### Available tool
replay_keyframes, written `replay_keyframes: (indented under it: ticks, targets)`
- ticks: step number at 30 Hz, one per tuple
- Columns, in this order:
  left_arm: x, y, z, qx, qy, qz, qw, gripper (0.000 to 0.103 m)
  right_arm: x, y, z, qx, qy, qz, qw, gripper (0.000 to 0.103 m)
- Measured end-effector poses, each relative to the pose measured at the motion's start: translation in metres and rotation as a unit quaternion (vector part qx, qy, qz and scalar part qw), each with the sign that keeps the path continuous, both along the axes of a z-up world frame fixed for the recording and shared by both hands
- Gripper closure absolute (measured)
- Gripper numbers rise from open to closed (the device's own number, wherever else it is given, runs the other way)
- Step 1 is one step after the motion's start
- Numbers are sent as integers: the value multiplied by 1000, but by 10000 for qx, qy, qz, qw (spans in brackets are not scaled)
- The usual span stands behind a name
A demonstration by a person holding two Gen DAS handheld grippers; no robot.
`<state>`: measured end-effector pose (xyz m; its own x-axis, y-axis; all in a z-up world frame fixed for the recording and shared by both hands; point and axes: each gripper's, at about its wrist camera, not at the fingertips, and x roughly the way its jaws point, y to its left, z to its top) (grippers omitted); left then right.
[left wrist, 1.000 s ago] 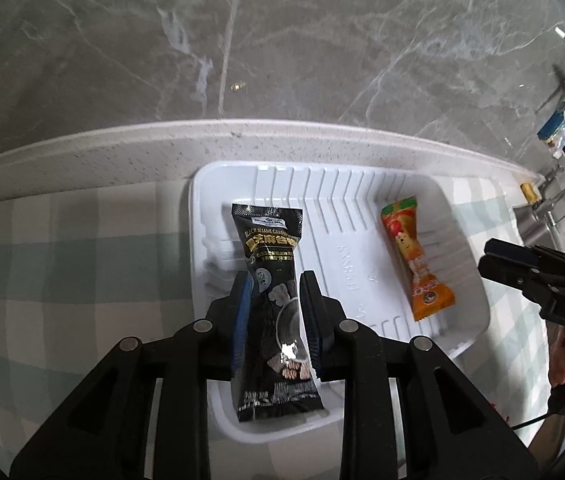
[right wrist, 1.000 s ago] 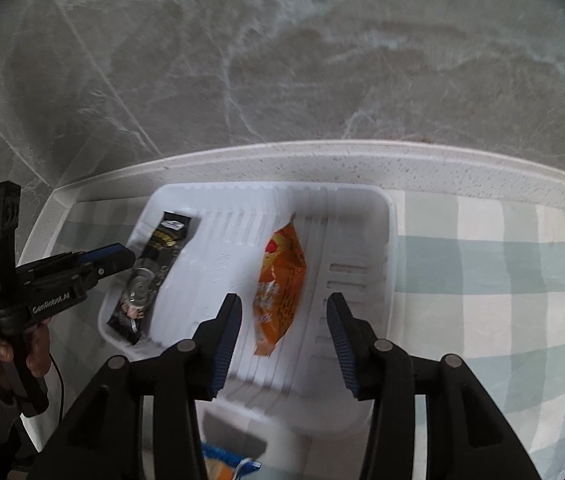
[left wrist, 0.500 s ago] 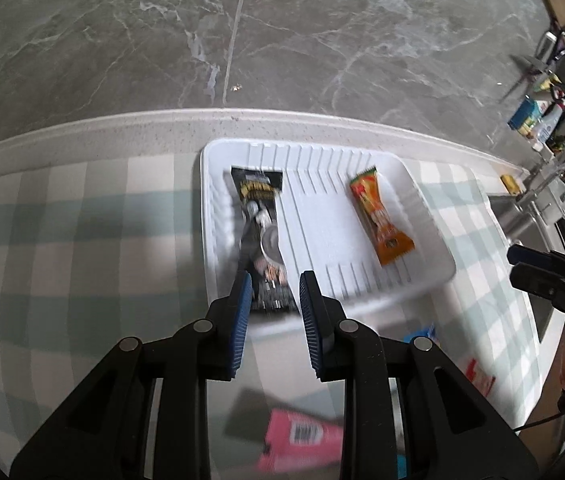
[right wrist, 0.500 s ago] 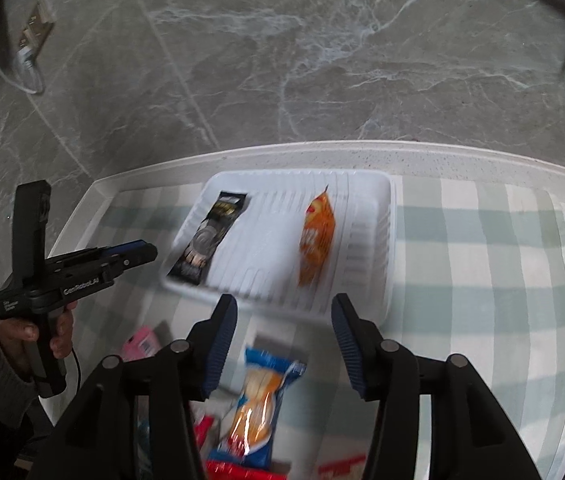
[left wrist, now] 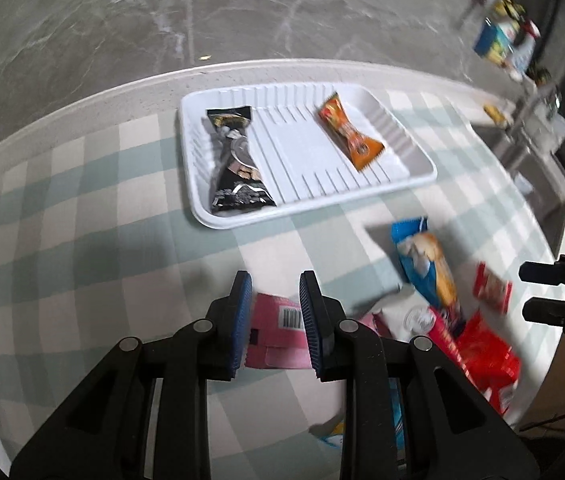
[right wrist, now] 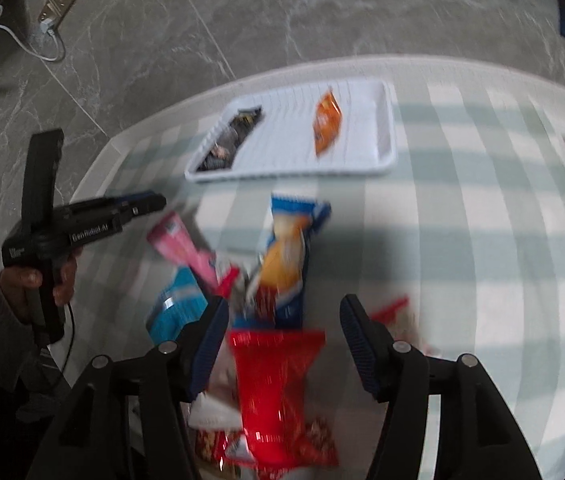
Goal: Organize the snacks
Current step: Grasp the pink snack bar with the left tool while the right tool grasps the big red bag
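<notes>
A white ribbed tray [left wrist: 418, 168] [right wrist: 386, 136] lies at the far side of the checked tablecloth. In it are a black snack bar [left wrist: 236, 164] [right wrist: 228, 142] on the left and an orange snack pack [left wrist: 348, 132] [right wrist: 326, 122] on the right. My left gripper [left wrist: 274, 284] [right wrist: 142, 202] is open and empty, above a pink packet [left wrist: 278, 334] [right wrist: 176, 242]. My right gripper [right wrist: 284, 312] [left wrist: 538, 290] is open and empty, over a red packet [right wrist: 276, 388] in a pile of snacks.
The pile near the front holds a blue pack with a golden pastry picture [left wrist: 428, 264] [right wrist: 290, 256], a light blue packet [right wrist: 176, 308], red packets [left wrist: 490, 292] and others. A grey marble floor lies beyond the table edge. A shelf with clutter [left wrist: 510, 40] stands at the far right.
Both grippers pulled back from the tray toward the front of the table. The left gripper let go of the black snack bar, which now lies in the tray. The snack pile came into view.
</notes>
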<state>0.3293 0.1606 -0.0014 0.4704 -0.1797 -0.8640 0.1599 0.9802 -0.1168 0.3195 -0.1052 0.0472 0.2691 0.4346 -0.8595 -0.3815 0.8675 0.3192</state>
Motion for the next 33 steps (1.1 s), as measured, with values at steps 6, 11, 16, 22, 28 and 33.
replay_keyframes:
  ticks: [6, 11, 16, 22, 28, 33]
  targets:
    - [9, -25, -19, 416, 126, -783, 9960, 80, -24, -7, -18, 17, 249, -161, 9996, 42]
    - [14, -31, -45, 601, 665, -1309, 9873, 80, -34, -9, -26, 18, 325, -246, 9992, 42]
    - [-3, -22, -49, 482, 902, -1507, 9833, 80, -42, -8, -28, 18, 330, -244, 9992, 42]
    - [-23, -9, -34, 253, 822, -1425, 9860, 80, -45, -4, -29, -67, 308, -143, 9994, 42]
    - [-35, -13, -23, 170, 830, -1588, 9837, 80, -43, 0, -31, -206, 259, -62, 9994, 42]
    - [-40, -21, -16, 94, 814, -1737, 9814, 80, -43, 0, -33, -236, 266, -52, 9994, 41]
